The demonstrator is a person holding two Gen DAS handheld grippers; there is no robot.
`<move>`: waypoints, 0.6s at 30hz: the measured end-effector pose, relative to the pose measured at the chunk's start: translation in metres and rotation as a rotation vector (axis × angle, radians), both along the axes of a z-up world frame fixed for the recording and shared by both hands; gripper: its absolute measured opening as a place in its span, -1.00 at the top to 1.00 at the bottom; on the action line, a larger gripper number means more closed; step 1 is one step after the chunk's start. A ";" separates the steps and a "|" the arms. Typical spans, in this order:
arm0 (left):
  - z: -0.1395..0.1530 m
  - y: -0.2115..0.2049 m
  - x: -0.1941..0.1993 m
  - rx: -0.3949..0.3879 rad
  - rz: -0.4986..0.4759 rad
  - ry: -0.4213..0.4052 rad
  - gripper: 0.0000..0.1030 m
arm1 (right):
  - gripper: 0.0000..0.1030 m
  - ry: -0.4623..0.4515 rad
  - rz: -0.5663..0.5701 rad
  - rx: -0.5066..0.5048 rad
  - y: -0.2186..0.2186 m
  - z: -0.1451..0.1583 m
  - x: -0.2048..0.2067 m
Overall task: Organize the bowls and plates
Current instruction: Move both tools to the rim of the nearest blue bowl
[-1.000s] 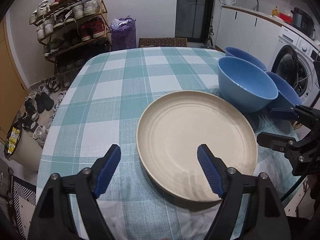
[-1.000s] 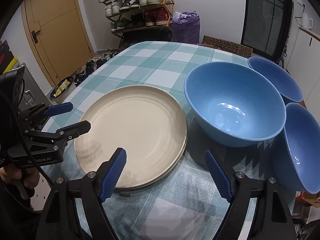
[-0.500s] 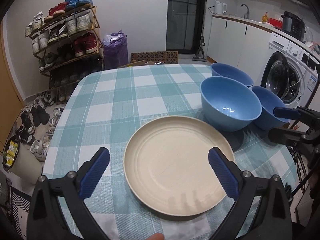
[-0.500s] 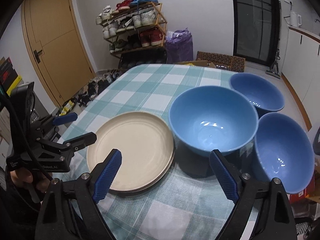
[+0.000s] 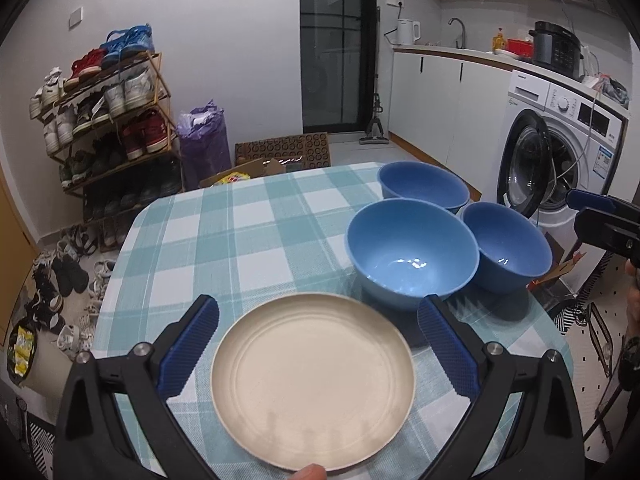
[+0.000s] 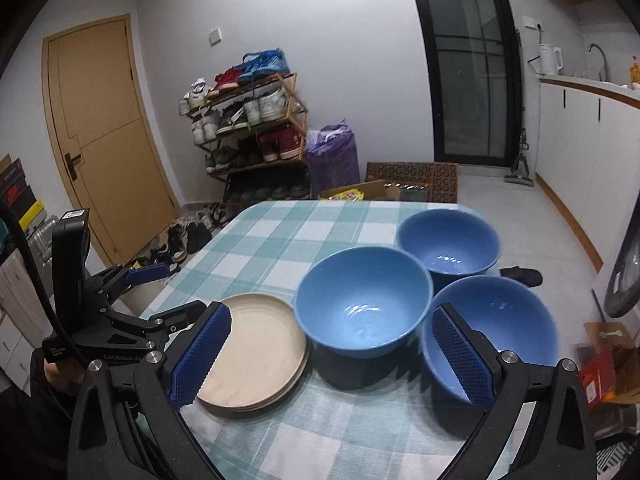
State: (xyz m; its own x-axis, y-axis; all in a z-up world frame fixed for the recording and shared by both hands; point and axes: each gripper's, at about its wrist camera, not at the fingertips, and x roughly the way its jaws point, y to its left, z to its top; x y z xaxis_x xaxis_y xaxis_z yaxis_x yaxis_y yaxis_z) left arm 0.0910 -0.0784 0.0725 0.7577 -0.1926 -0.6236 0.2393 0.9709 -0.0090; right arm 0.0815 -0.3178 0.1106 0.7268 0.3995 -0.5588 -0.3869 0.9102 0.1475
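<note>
The worktop [image 5: 248, 240], covered in a teal and white checked cloth, carries all the dishes on the side nearest the cameras. The cream plates [image 5: 312, 376] lie in a low stack near the close edge; the right wrist view shows several rims under the top one [image 6: 256, 348]. Just beside the stack, on its right in both views, stands the nearest blue bowl [image 5: 412, 256], upright and empty [image 6: 362, 300]. A second blue bowl [image 5: 506, 250] stands right beside it towards the worktop's right edge, and a third blue bowl [image 5: 422, 186] stands behind the two; whether the rims touch cannot be told. The left gripper [image 5: 318, 344] hangs above the plates with its fingers [image 5: 188, 352] spread wide to either side of the stack, clear of it and holding nothing. The right gripper [image 6: 328, 358] hangs above the near edge in front of the bowls, its blue-padded fingers [image 6: 460, 356] opening, with nothing between them. In the right wrist view the left gripper appears at the left edge, held in a hand [image 6: 60, 372]. A fingertip [image 5: 308, 472] shows at the bottom of the left wrist view.
</note>
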 end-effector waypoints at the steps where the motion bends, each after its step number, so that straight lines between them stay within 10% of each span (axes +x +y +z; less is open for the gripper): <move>1: 0.002 -0.003 0.001 0.001 -0.006 -0.006 -1.00 | -0.99 -0.003 -0.009 0.001 -0.005 0.003 -0.001; 18: 0.037 -0.051 0.032 0.004 -0.072 -0.056 -1.00 | -0.99 -0.049 -0.121 0.005 -0.060 0.036 0.005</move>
State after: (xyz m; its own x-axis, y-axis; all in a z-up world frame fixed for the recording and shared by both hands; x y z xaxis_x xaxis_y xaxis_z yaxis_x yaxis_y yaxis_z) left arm 0.1231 -0.1299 0.1098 0.7756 -0.2449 -0.5818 0.3083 0.9512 0.0105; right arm 0.0866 -0.3778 0.1465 0.7960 0.3099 -0.5199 -0.2813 0.9500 0.1355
